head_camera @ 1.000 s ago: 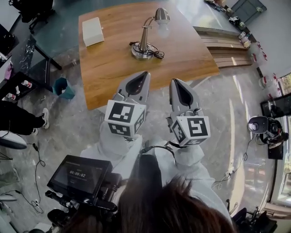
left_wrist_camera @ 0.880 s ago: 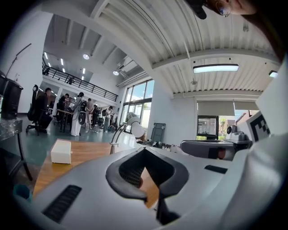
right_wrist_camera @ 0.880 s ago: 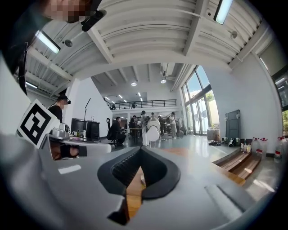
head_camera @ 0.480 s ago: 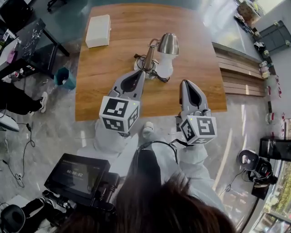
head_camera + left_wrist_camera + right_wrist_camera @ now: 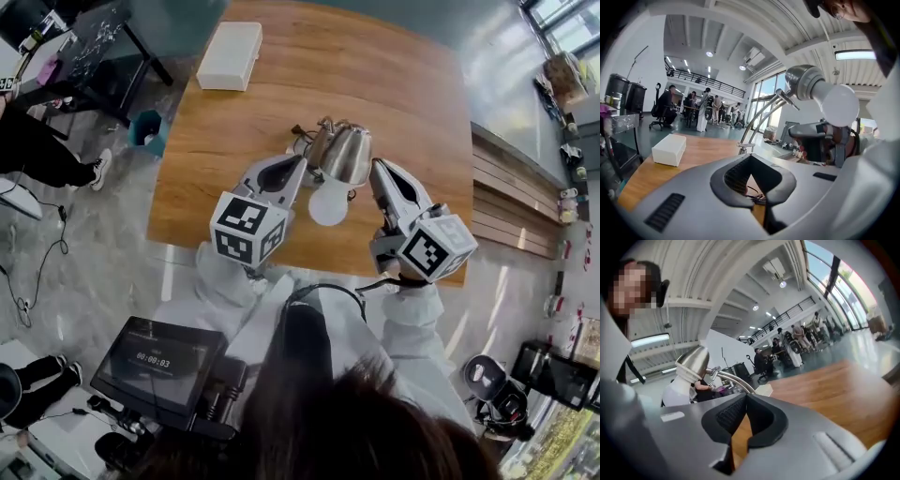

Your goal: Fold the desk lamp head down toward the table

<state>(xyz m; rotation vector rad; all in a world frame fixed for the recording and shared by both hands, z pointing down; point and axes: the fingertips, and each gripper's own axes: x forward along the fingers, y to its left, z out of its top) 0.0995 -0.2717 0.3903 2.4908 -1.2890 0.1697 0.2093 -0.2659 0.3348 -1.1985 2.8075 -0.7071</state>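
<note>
Jaws are seen pressed together and empty on both tools. The left gripper [image 5: 298, 167] and the right gripper [image 5: 380, 171] are held either side of the desk lamp head [image 5: 347, 155], close to it, though contact cannot be confirmed. The lamp is stood on the wooden table [image 5: 394, 66], towards its near edge.

A slip is judged likely if the head is pushed with shut tips, since the cone-shaped shade is smooth brushed metal. The round, frosted white bulb [image 5: 328, 202] could be knocked or cracked. The lamp could be tipped or slid across the polished wood if its base is left unsteadied, and the loose dark cord [image 5: 298, 131] could be snagged. The twin curved rods of the arm [image 5: 757, 117] are thin and shiny. A white rectangular box [image 5: 230, 42] is set well apart.
</note>
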